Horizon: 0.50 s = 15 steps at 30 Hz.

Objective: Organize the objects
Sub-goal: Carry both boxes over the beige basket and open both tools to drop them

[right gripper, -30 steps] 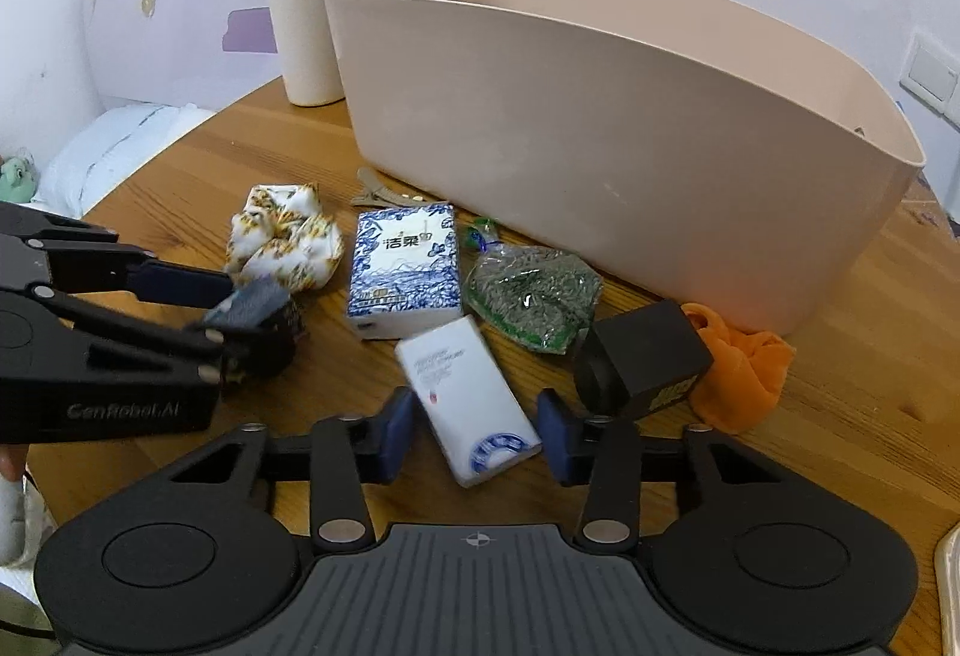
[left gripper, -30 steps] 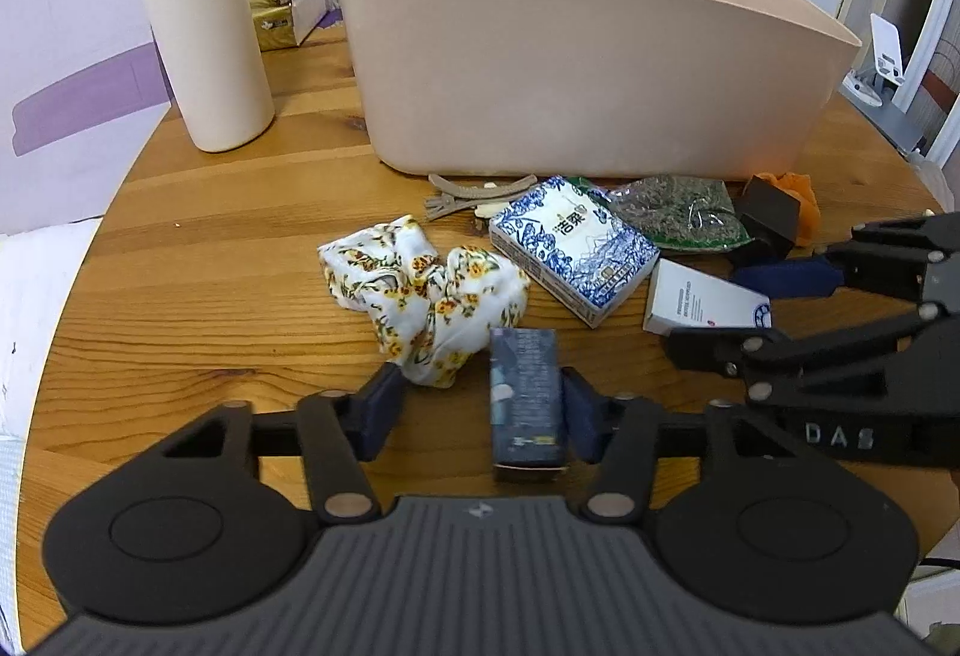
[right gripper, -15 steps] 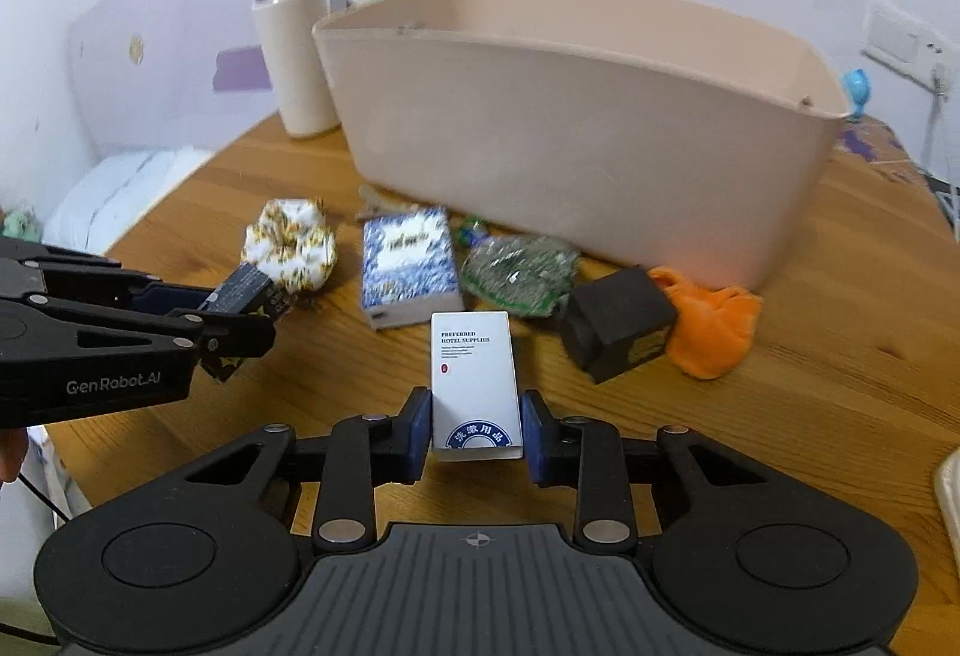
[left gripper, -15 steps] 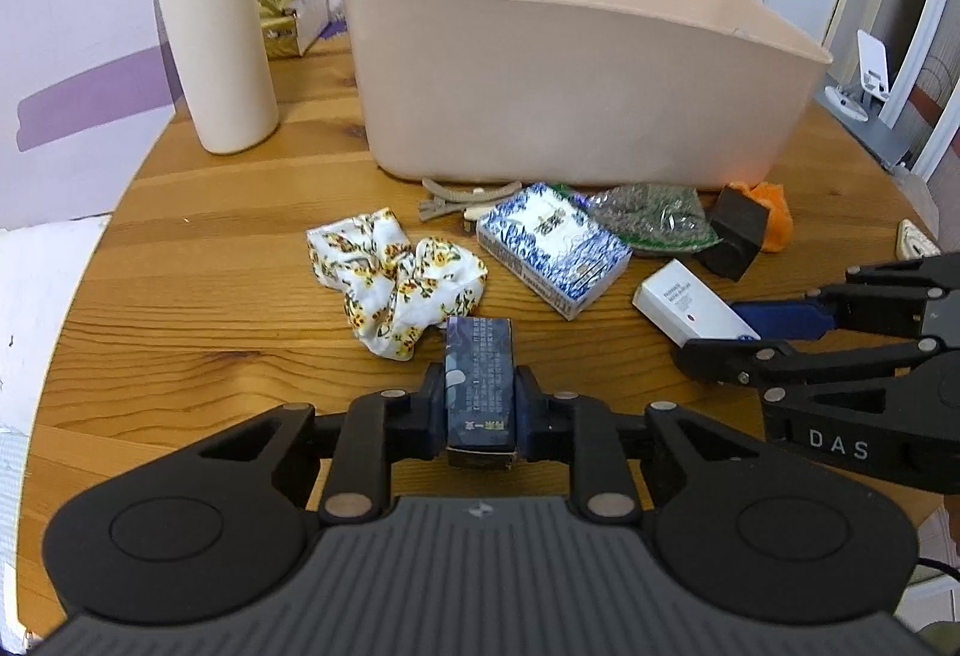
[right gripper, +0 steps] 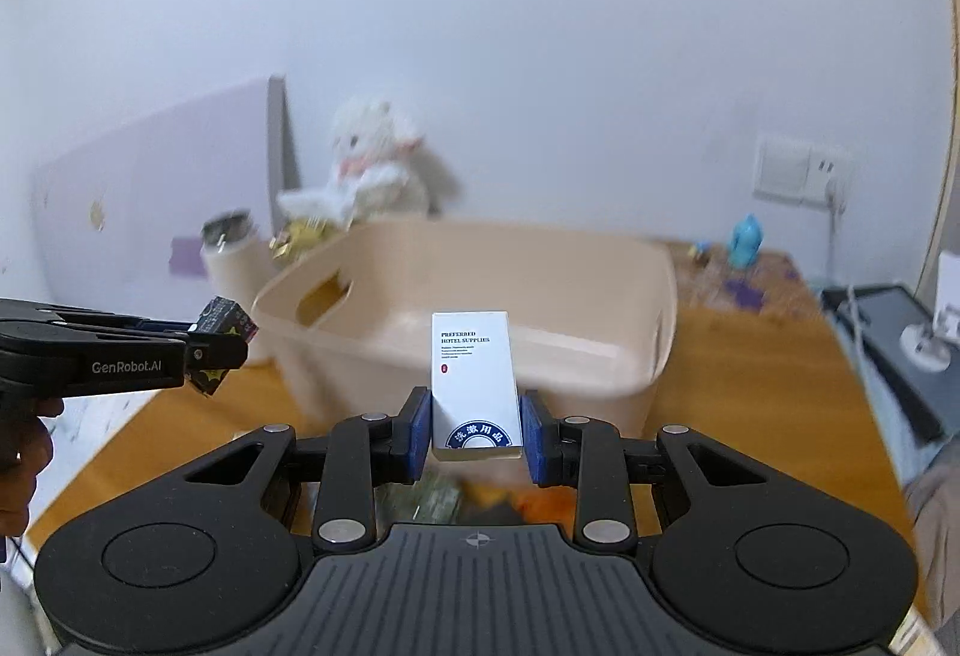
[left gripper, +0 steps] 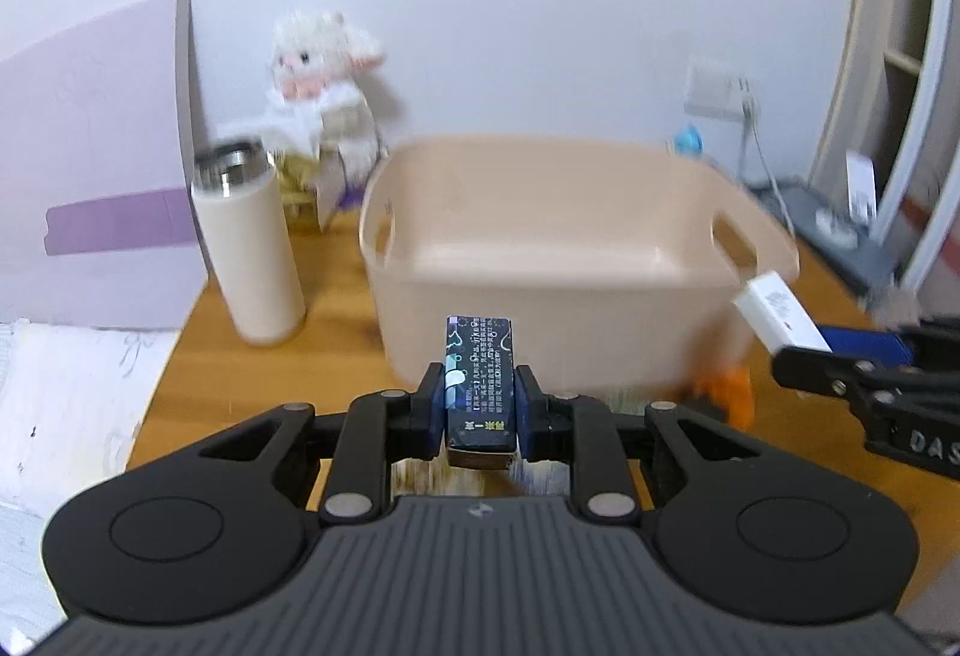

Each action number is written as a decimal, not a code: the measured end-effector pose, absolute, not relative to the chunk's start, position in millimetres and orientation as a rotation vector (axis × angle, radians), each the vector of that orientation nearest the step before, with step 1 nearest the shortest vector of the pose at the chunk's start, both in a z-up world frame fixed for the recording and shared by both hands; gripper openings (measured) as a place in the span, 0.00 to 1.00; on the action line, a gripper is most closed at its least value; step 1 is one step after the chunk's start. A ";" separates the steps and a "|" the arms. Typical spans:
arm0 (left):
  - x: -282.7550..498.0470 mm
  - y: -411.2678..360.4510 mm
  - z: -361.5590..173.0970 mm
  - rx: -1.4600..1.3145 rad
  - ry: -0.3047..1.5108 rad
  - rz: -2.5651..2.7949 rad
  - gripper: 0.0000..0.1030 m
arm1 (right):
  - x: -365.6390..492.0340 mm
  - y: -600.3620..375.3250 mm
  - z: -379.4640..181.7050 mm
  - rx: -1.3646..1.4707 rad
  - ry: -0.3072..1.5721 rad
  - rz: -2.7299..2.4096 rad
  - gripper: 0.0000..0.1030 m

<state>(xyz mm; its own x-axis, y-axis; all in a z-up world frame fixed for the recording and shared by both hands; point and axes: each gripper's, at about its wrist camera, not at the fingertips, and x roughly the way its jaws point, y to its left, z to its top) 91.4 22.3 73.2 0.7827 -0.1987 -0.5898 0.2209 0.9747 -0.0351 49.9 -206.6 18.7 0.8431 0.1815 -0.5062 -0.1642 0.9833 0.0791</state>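
Left wrist view: the left tool (left gripper: 480, 407) is clamped narrow on a dark blue box (left gripper: 479, 380), which sticks forward and up from between the 2 pads, its near end just behind them. The beige bin (left gripper: 558, 260) stands ahead and below on the table (left gripper: 180, 386), its near wall directly behind the box. The likely trouble is a short release: only the lower part of the box is pinched, so it could pivot or slip, and letting go before clearing the near rim would drop it back on the table.

Right wrist view: the right tool (right gripper: 477, 431) grips a white box (right gripper: 475, 386) the same way, upright between its pads, with the bin's open mouth beyond it. The left tool enters from the left, close by; both heading for the 1 bin, they could collide above it.
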 end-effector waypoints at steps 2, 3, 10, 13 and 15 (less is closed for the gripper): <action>102.2 19.4 85.0 0.033 0.604 -0.220 0.24 | 61.5 -210.7 23.8 0.032 0.523 0.163 0.29; 107.8 16.4 89.8 0.040 0.589 -0.214 0.24 | 68.4 -213.5 25.9 0.032 0.520 0.151 0.29; 159.3 -13.0 92.3 0.089 0.608 -0.187 0.24 | 125.5 -228.2 15.6 0.039 0.576 0.074 0.29; 182.1 -28.7 78.2 0.136 0.645 -0.181 0.24 | 140.2 -229.0 2.1 0.034 0.621 0.058 0.29; 195.7 -35.9 66.8 0.152 0.680 -0.177 0.24 | 147.1 -227.6 -4.7 0.027 0.645 0.056 0.29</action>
